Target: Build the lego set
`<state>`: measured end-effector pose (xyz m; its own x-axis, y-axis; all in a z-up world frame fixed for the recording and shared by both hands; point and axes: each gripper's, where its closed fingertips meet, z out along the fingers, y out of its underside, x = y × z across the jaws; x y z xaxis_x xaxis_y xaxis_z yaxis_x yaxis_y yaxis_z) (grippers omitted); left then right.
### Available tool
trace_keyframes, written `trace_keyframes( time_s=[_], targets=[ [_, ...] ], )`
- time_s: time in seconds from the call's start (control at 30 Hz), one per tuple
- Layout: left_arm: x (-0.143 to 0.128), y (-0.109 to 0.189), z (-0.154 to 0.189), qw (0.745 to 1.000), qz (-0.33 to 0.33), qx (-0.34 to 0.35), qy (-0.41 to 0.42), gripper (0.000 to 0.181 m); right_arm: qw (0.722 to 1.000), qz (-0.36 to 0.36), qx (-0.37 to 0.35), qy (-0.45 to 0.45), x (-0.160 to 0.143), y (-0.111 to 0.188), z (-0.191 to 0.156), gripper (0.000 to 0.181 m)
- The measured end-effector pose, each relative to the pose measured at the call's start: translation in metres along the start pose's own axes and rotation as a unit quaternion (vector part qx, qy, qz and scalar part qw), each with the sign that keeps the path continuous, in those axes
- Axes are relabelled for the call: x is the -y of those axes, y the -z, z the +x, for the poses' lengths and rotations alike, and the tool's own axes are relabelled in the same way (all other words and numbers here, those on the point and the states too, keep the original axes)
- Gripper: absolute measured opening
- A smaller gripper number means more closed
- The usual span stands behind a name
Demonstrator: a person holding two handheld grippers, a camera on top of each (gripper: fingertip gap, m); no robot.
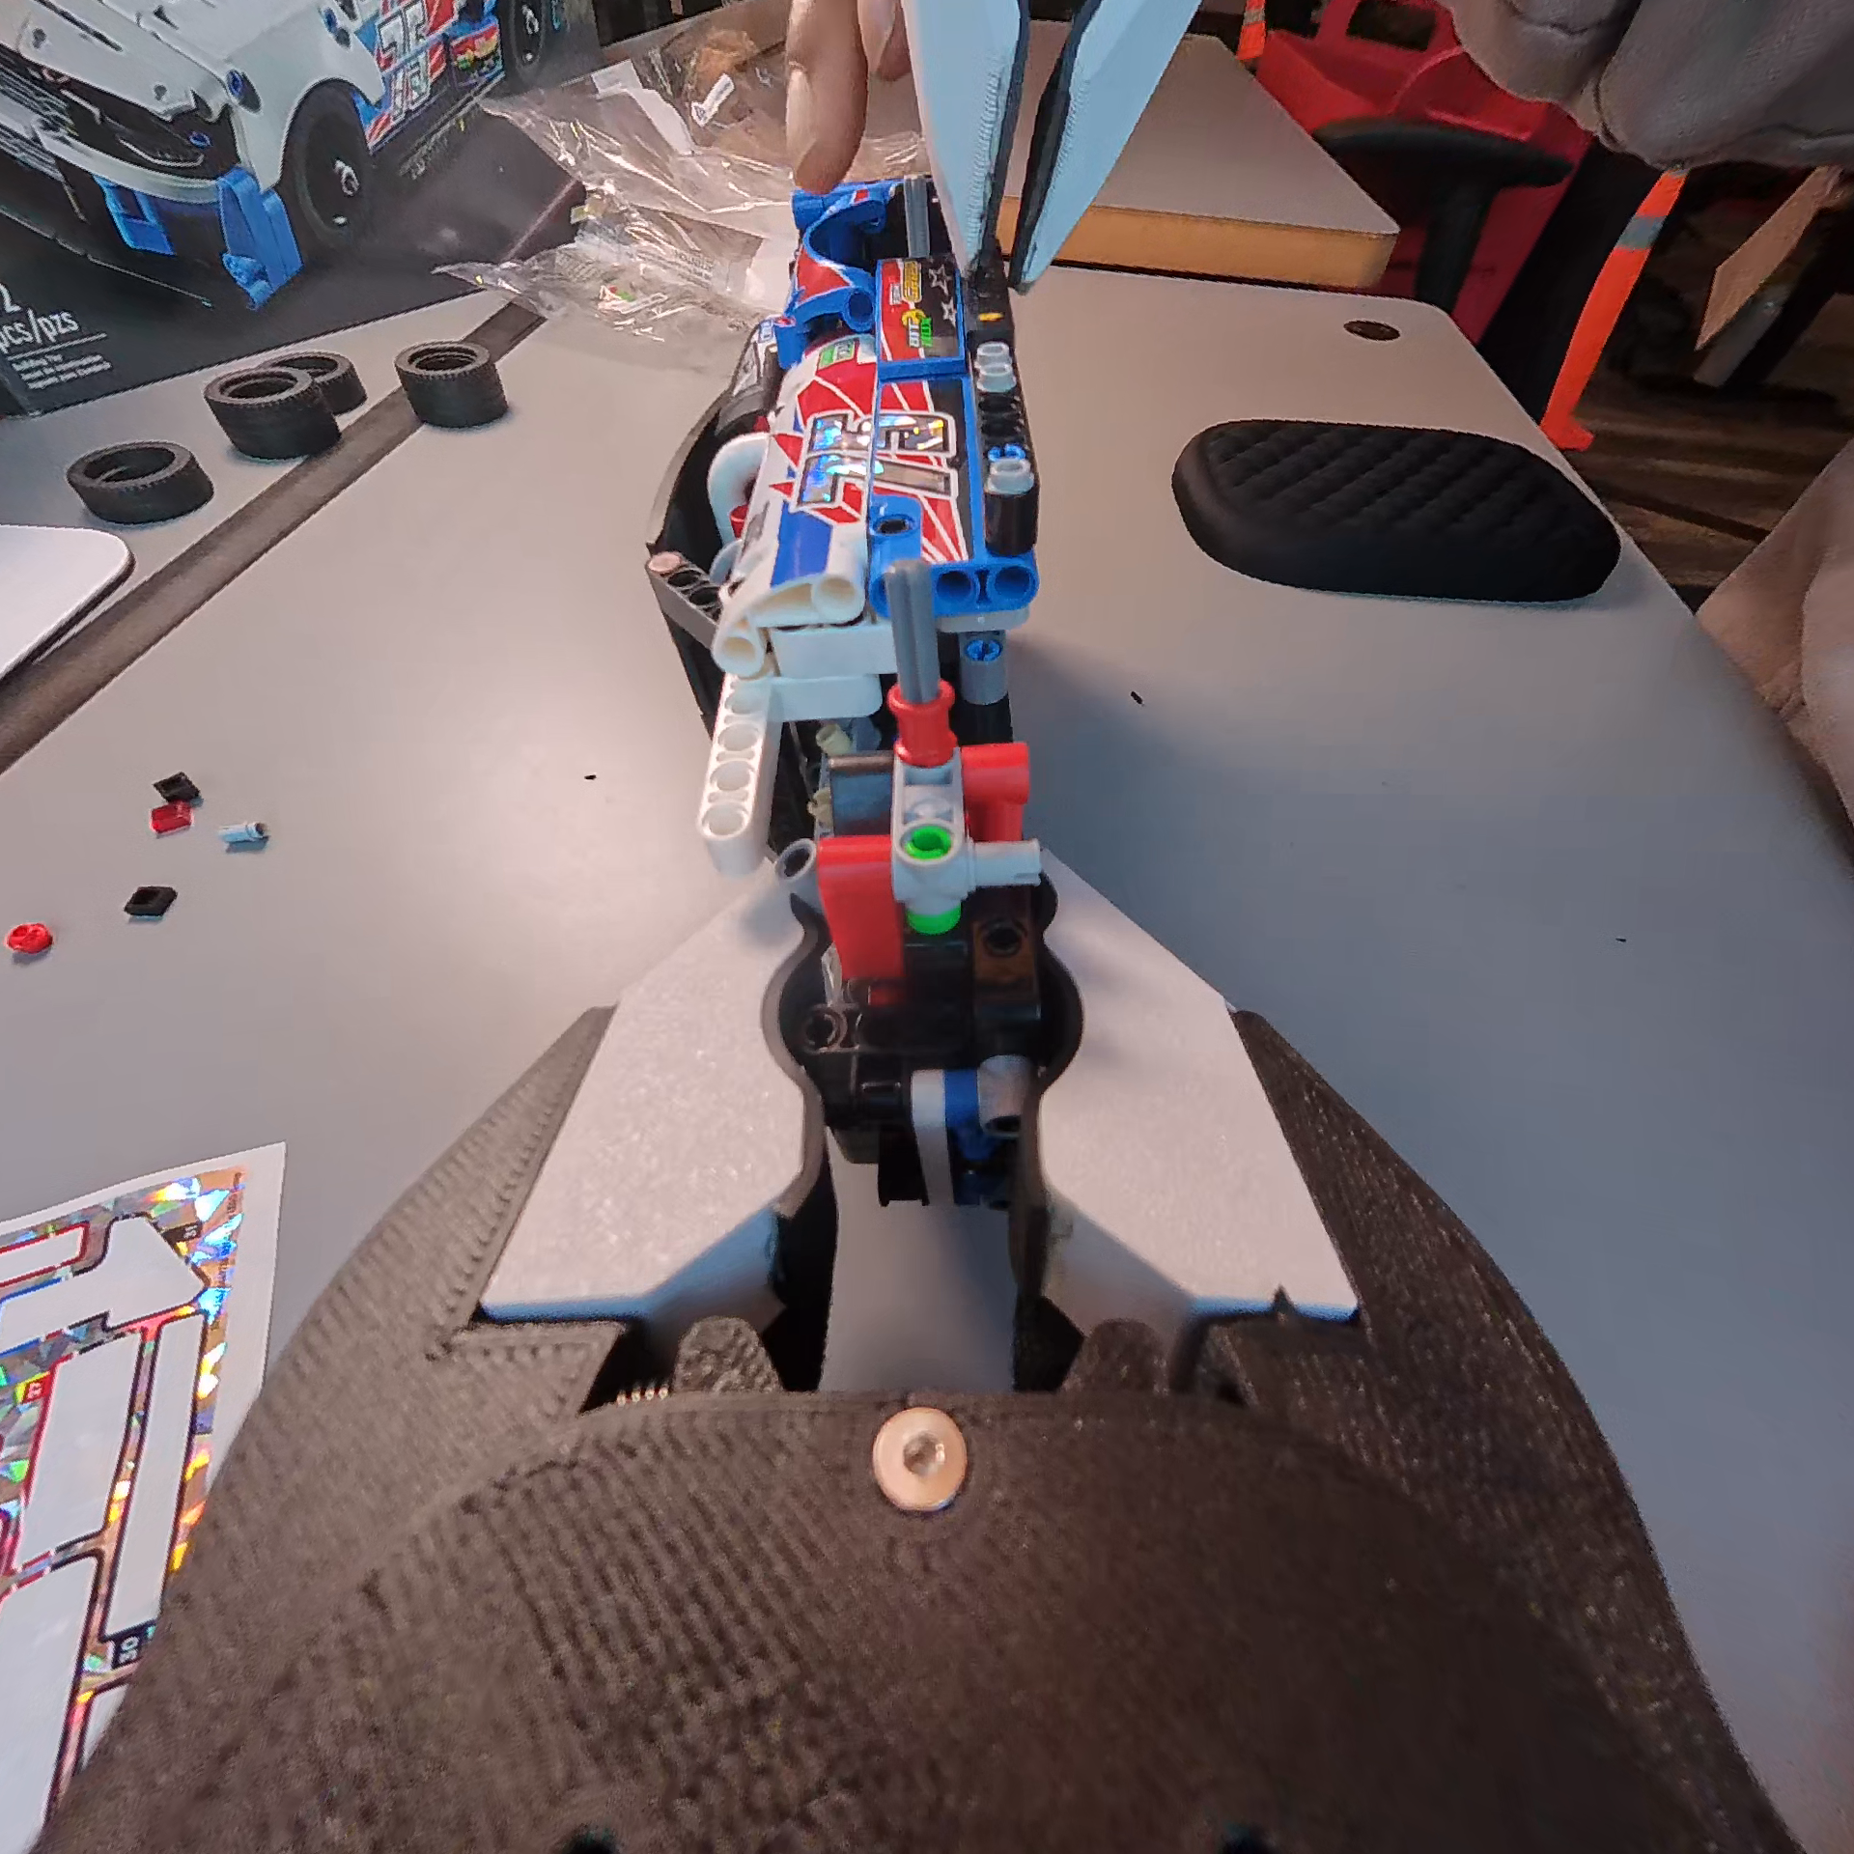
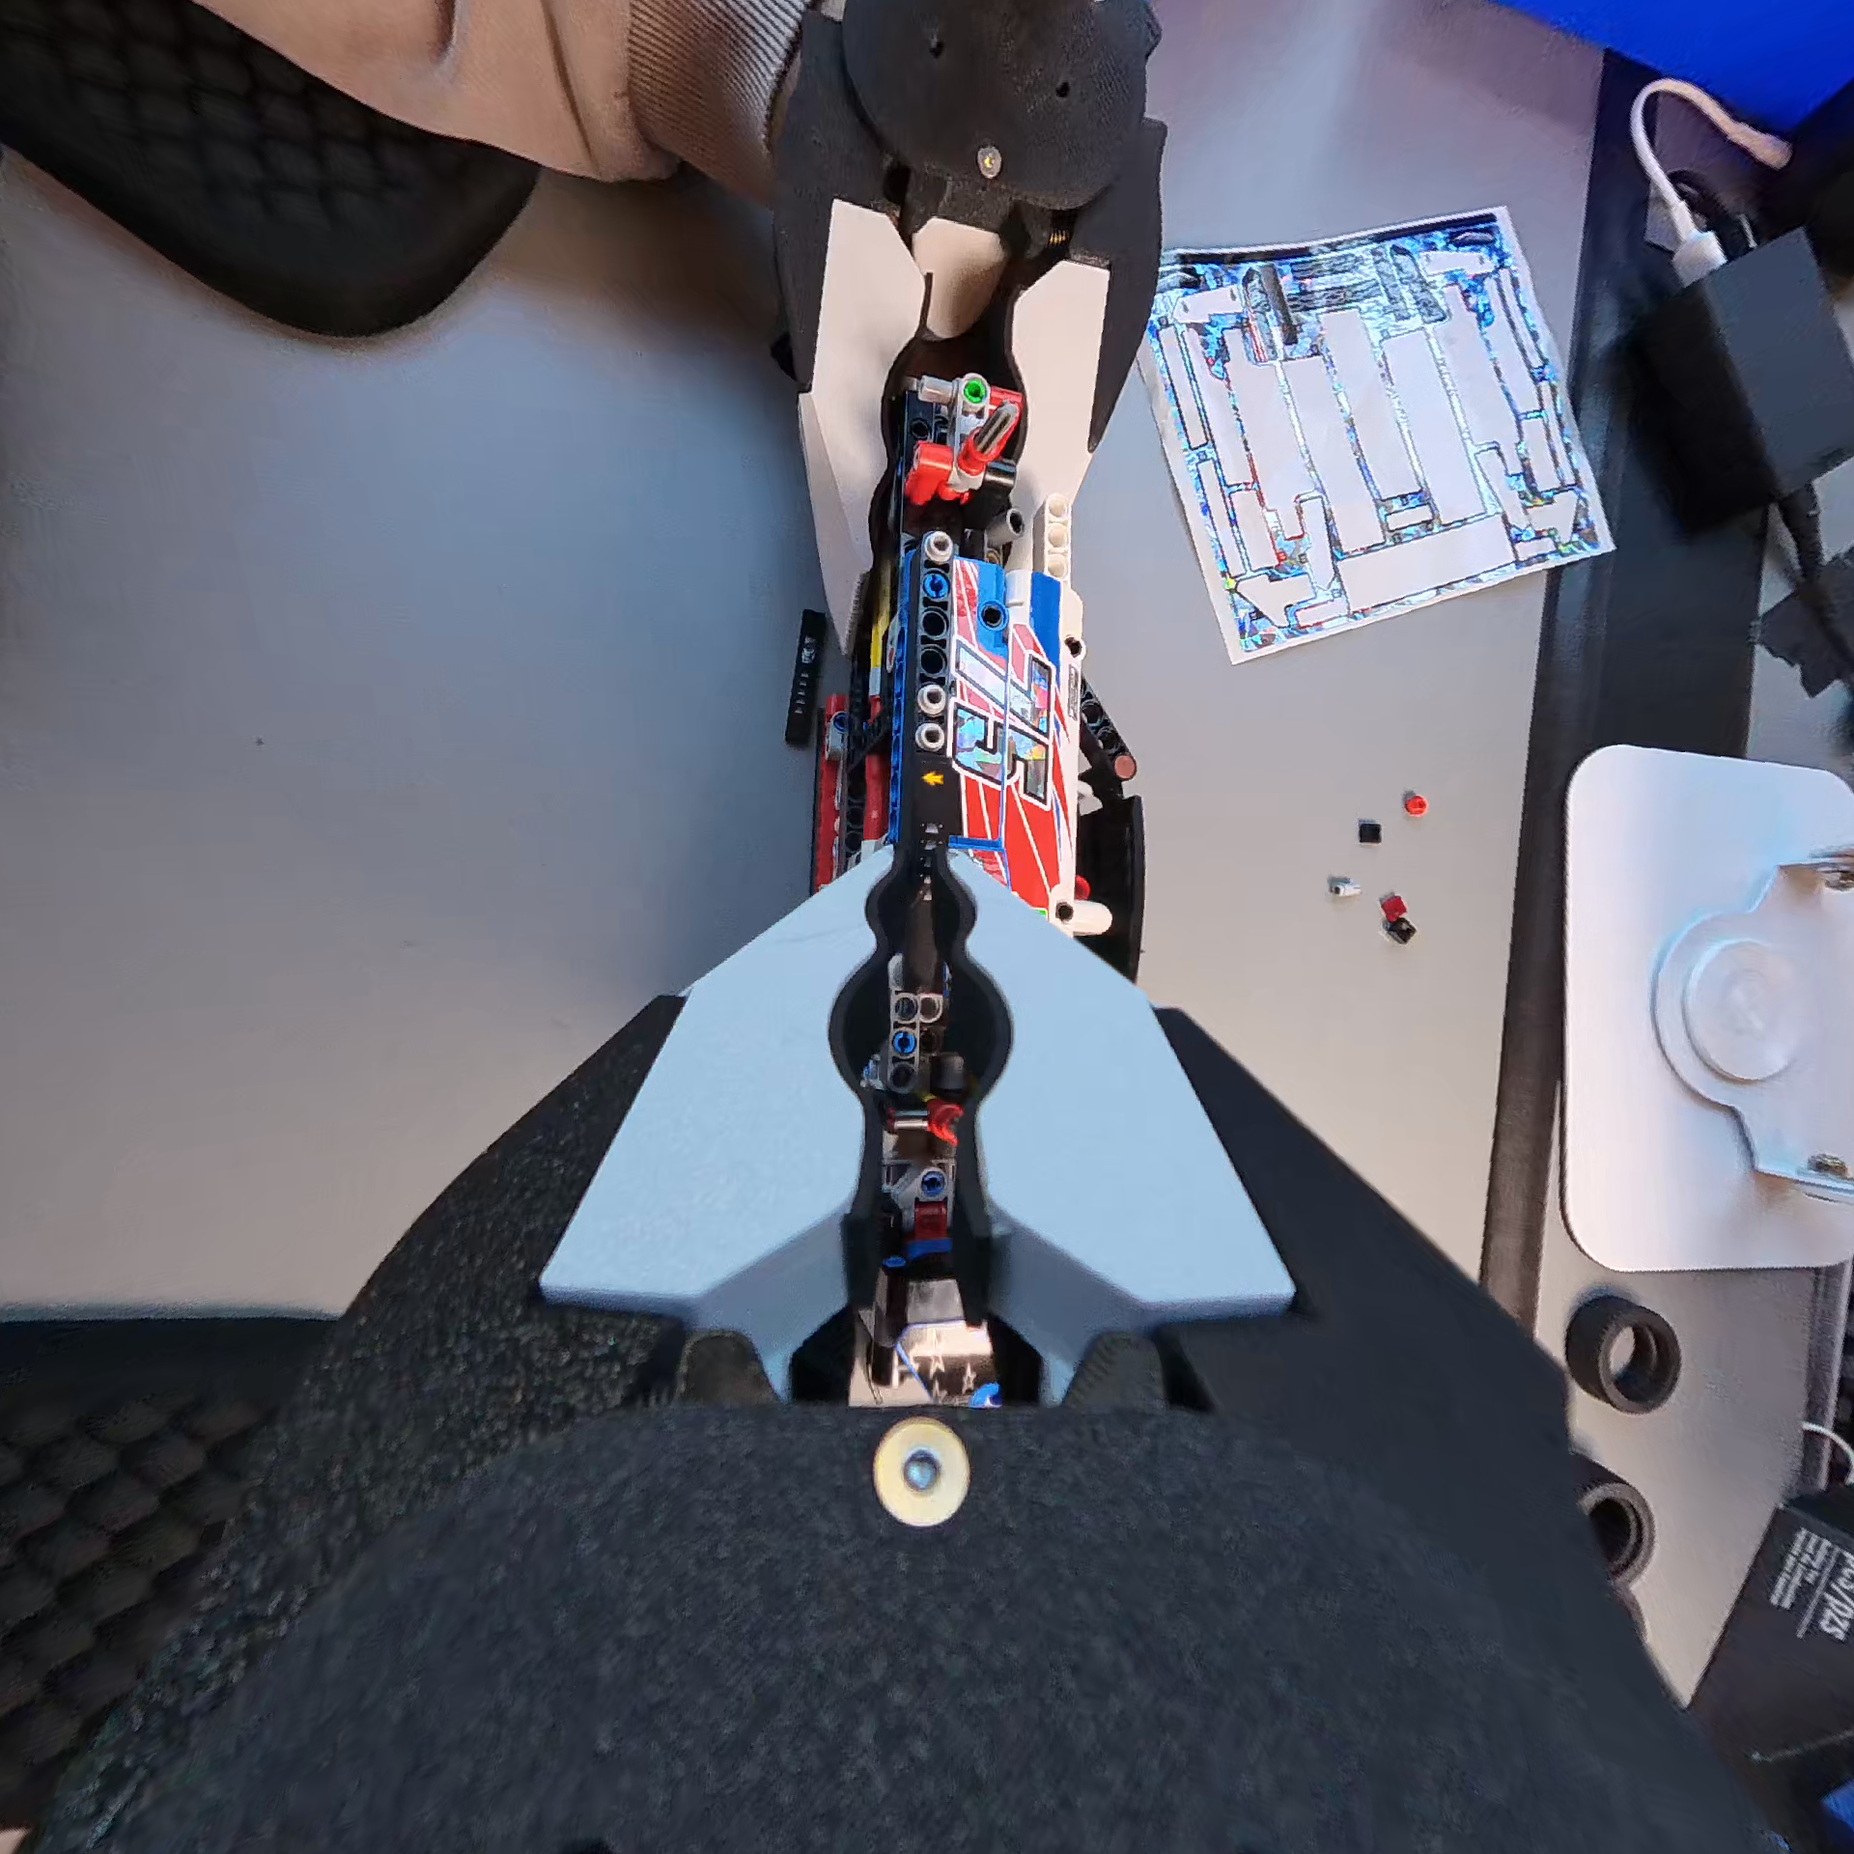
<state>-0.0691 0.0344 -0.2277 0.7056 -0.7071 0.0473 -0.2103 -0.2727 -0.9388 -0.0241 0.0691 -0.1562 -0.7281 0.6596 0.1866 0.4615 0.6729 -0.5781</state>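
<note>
The lego car model, blue, white and red with stickers, stands on its side on the grey table. My left gripper is shut on its near end, with the black frame and red parts between the pads. It also shows at the top of the right wrist view, clamped on the model. My right gripper is above the model's other end, and its fingertips meet at the top edge of the black beam. It also shows in the left wrist view. I cannot tell whether anything lies between its pads.
Several black tyres and the set's box are at the far left. A sticker sheet and small loose parts lie to the left. A black pad is on the right. A person's finger touches the model's far end. The left gripper's tips are roughly 10 cm from the right gripper's.
</note>
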Motion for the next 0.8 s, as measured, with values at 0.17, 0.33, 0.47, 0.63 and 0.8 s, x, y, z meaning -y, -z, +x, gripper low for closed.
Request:
trace_keyframes(
  time_s=[0.17, 0.33, 0.47, 0.63, 0.8],
  targets=[
    [0.0001, 0.0, -0.0001, 1.0, 0.0, -0.001, 0.001, 0.033, 1.0, 0.008, 0.007, -0.007, 0.0002, 0.0006, 0.0002, 0.005],
    [0.0002, 0.0, 0.0003, 1.0, 0.0, -0.001, -0.001, 0.033, 1.0, 0.017, 0.014, -0.016, 0.0034, 0.0037, 0.0012, 0.011],
    [0.0002, 0.0001, 0.0006, 1.0, 0.0, 0.0, -0.004, 0.033, 1.0, -0.001, 0.025, -0.01, 0.0001, -0.0033, -0.002, 0.013],
    [0.0, 0.0002, 0.003, 1.0, -0.002, 0.002, -0.016, 0.033, 0.999, 0.005, 0.039, -0.013, 0.0019, -0.0041, -0.0054, 0.005],
    [0.0002, -0.0002, 0.0039, 1.0, -0.002, 0.001, -0.021, 0.033, 0.995, 0.043, 0.065, -0.06, 0.0029, -0.002, -0.0068, 0.005]
  ],
)
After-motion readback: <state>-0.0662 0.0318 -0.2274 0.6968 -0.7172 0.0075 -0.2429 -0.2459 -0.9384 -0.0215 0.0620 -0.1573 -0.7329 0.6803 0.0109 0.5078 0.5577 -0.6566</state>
